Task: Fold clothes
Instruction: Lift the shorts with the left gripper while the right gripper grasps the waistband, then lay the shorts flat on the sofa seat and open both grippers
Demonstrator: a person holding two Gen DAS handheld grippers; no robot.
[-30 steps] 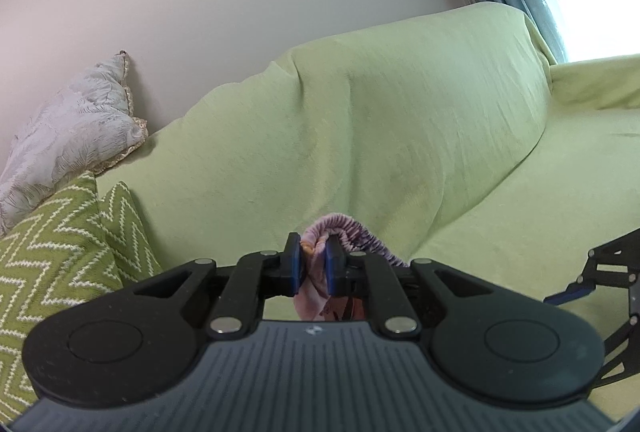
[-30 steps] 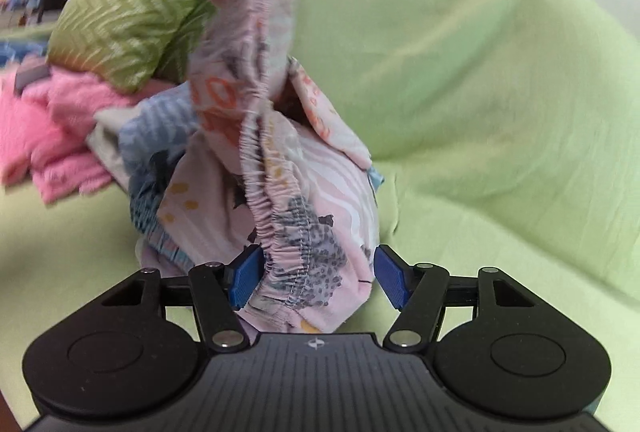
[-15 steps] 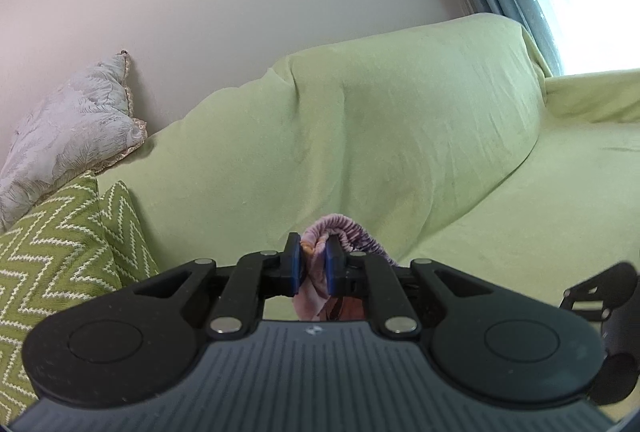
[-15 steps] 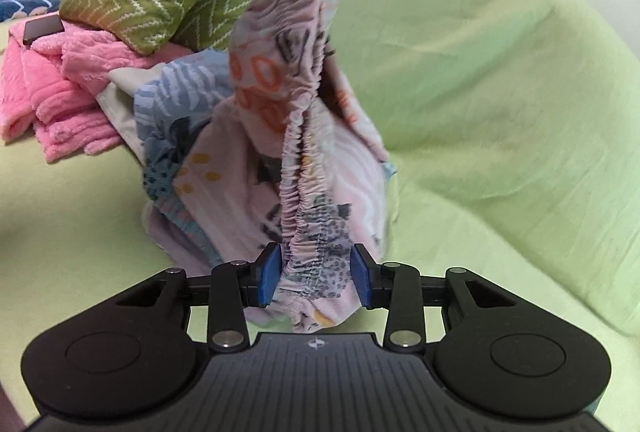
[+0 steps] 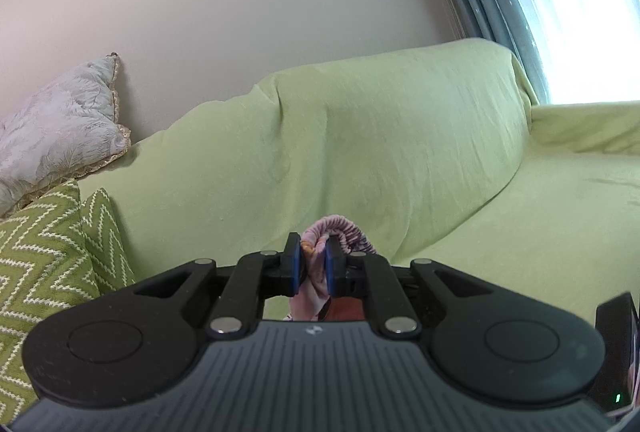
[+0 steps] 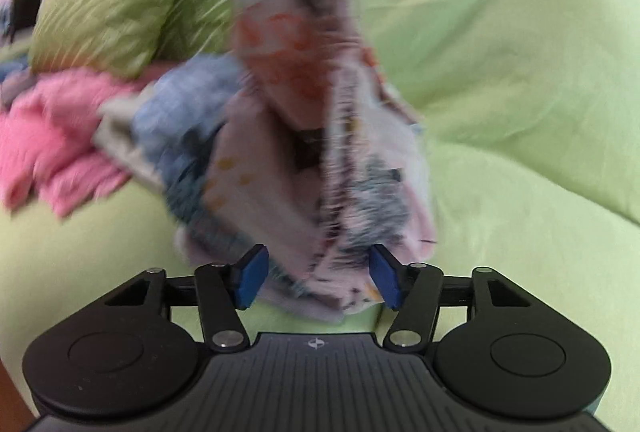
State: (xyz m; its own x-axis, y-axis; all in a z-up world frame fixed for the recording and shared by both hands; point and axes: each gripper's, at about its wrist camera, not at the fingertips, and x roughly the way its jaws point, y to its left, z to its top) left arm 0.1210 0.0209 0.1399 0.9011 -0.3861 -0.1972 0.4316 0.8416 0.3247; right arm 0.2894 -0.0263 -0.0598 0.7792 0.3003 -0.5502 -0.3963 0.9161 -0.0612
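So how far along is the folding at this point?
Nothing looks folded yet. The left gripper pinches the patterned garment by its elastic band, holding it hanging; the right gripper is open around its lower part. The pink clothes and blue clothes remain heaped.

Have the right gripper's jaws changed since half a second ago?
Yes. The right gripper has opened: its blue pads now stand wide of the patterned garment, where they nearly pinched its elastic edge before. The view is blurred from motion.
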